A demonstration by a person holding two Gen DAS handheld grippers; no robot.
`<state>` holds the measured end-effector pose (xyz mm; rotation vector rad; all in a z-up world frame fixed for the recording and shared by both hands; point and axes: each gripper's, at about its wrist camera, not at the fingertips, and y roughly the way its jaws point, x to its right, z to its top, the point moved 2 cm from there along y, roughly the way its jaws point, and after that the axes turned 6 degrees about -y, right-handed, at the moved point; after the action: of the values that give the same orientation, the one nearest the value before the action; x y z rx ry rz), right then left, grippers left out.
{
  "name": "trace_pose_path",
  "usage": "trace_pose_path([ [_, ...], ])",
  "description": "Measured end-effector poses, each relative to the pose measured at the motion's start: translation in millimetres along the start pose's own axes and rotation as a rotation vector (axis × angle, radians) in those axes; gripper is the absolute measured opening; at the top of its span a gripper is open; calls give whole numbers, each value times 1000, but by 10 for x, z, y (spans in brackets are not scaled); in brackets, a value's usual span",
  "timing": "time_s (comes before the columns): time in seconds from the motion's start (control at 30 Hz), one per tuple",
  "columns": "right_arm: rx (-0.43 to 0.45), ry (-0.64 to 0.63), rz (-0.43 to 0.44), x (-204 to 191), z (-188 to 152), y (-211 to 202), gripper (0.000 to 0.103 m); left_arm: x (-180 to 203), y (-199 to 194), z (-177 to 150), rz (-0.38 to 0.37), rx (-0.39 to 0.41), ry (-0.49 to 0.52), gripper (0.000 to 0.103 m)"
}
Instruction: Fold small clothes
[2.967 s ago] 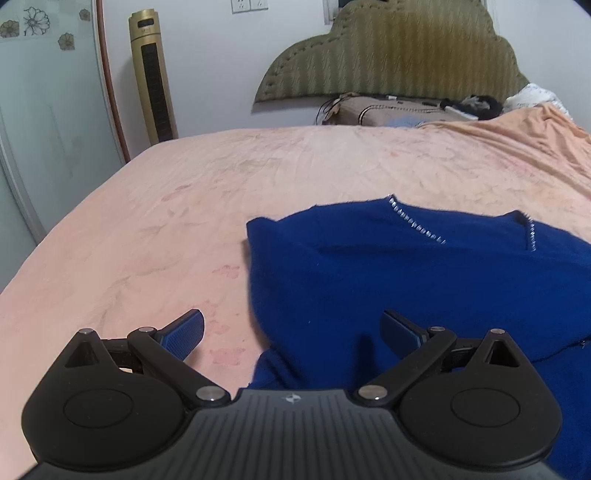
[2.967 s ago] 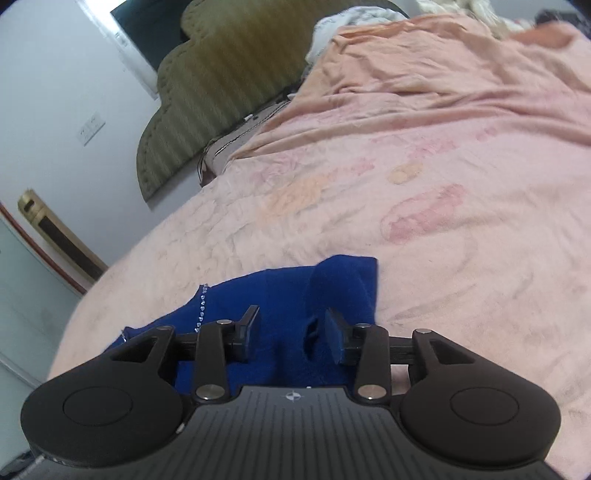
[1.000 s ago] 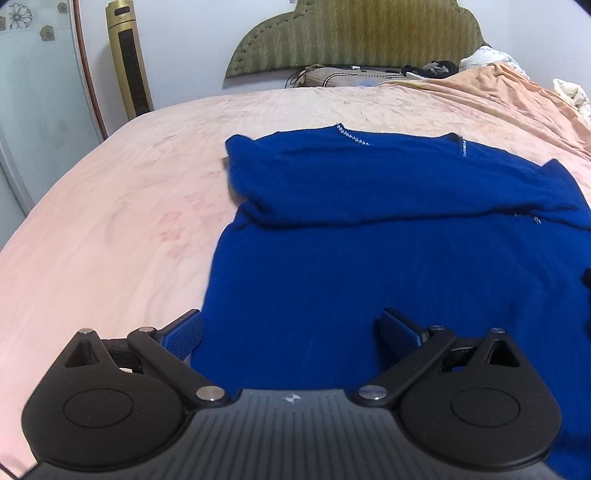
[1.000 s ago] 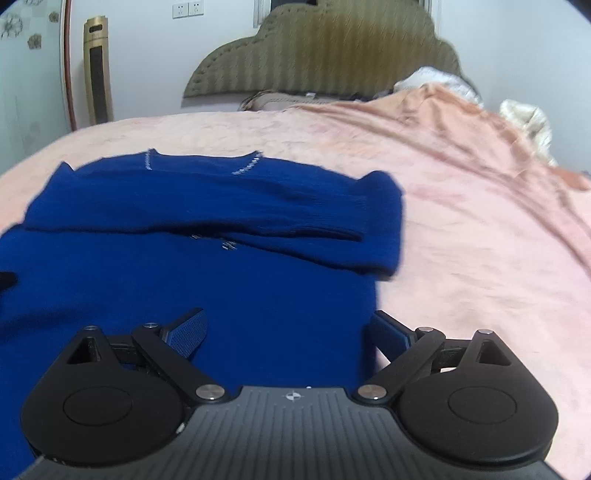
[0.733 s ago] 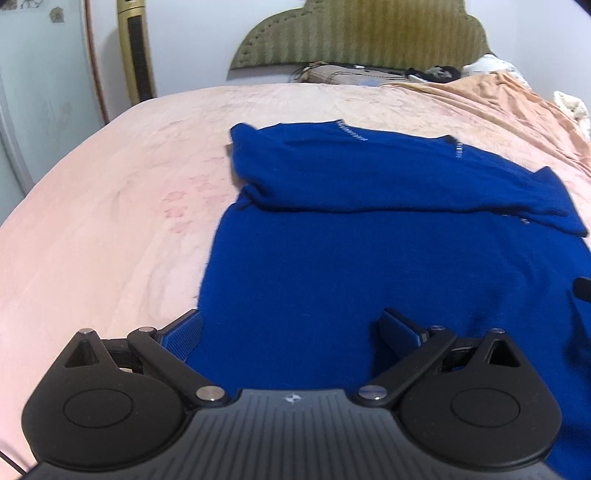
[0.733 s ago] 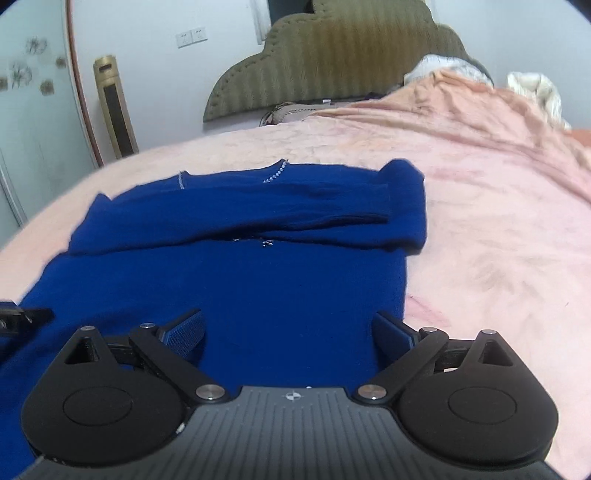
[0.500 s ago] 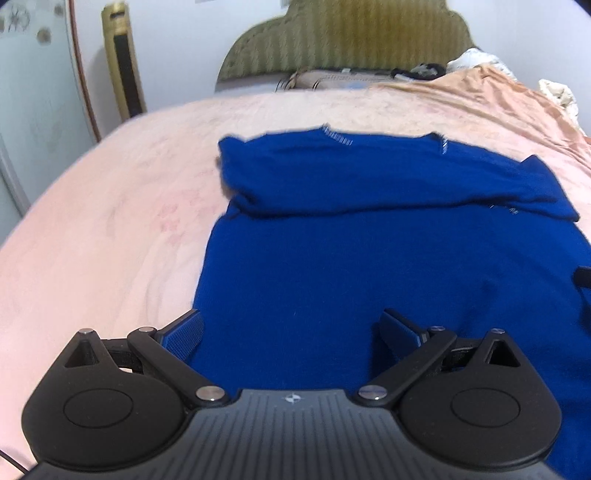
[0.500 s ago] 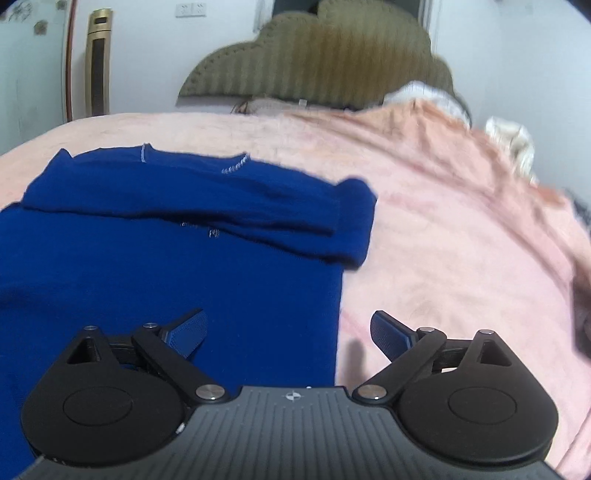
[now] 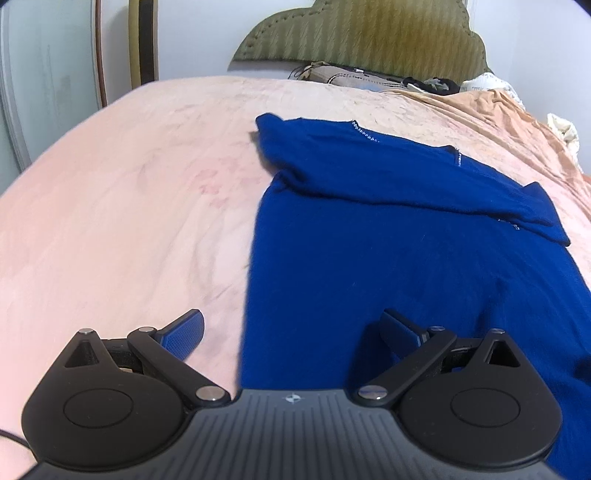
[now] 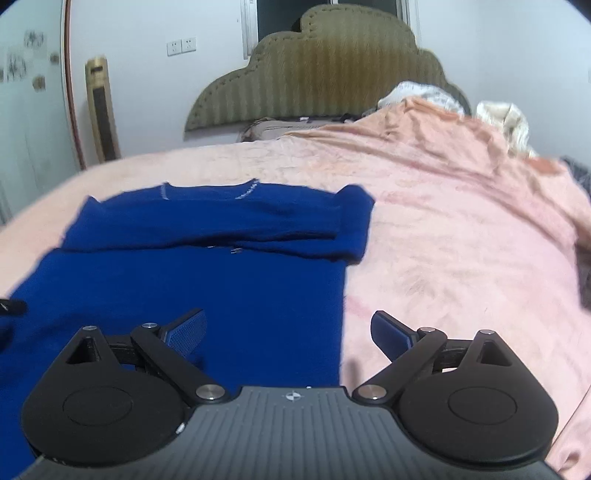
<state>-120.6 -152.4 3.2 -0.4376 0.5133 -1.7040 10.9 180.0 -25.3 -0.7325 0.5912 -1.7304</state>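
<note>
Pink bedding covers the bed [image 9: 122,206], wrinkled and faintly patterned, running back to an olive-green scalloped headboard [image 9: 362,33] against a white wall. I can see a gold tower fan [image 10: 101,110] standing by the wall on the left, and a wall socket [image 10: 181,46] above it in the right wrist view. A heap of pale bedclothes [image 10: 506,118] sits at the far right of the bed.

My task piece, the blue sweater [image 9: 399,251], lies flat on the bed with its body towards me and its neckline, trimmed with small bright beads, away towards the headboard. Both sleeves are folded across the chest, forming a thick band that ends in a cuff at the sweater's right edge [image 10: 354,225].

I have the left tool [image 9: 291,328] held low and roughly level over the sweater's left hem corner: its left finger sits over bare bedding, its right finger over blue fabric, so the garment's left edge runs between them. Its jaws are spread wide and hold nothing.

My right tool [image 10: 288,328] mirrors that at the opposite side, also low and pointing towards the headboard. Its left finger is above the sweater, its right finger above pink bedding, with the right edge of the garment between. Its jaws are likewise wide apart and empty. I cannot tell whether either tool touches the cloth.
</note>
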Motion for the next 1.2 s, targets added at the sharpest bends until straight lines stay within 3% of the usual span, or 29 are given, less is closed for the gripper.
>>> trace_pose_path([
  [0.17, -38, 21, 56, -99, -32, -22, 97, 11, -19, -33, 10, -10, -6, 102],
  [0.33, -39, -85, 160, -527, -19, -38, 98, 158, -22, -42, 31, -14, 9, 102],
  [0.5, -50, -190, 121, -733, -50, -43, 98, 191, -42, -61, 44, -16, 18, 102],
  [0.73, -48, -110, 123, -544, -75, -102, 98, 182, -52, -90, 40, -26, 28, 102],
  [0.9, -41, -100, 99, -310, -101, -172, 98, 32, -147, -170, -14, -31, 61, 101],
  [1.0, -83, -40, 58, 14, -172, -182, 96, -92, -165, -189, -58, -40, 30, 100],
  [1.03, -104, 0, 52, 125, -212, -173, 91, -99, -172, -180, -67, -39, 20, 98],
  [1.07, -124, 36, 58, 197, -254, -160, 87, -78, -173, -165, -77, -39, 19, 89],
  [1.13, -155, 88, 116, 249, -335, -127, 69, 10, -164, -140, -96, -39, 32, 71],
  [1.2, -155, 48, 139, 133, -377, -116, 61, 126, -138, -126, -96, -42, 57, 36],
])
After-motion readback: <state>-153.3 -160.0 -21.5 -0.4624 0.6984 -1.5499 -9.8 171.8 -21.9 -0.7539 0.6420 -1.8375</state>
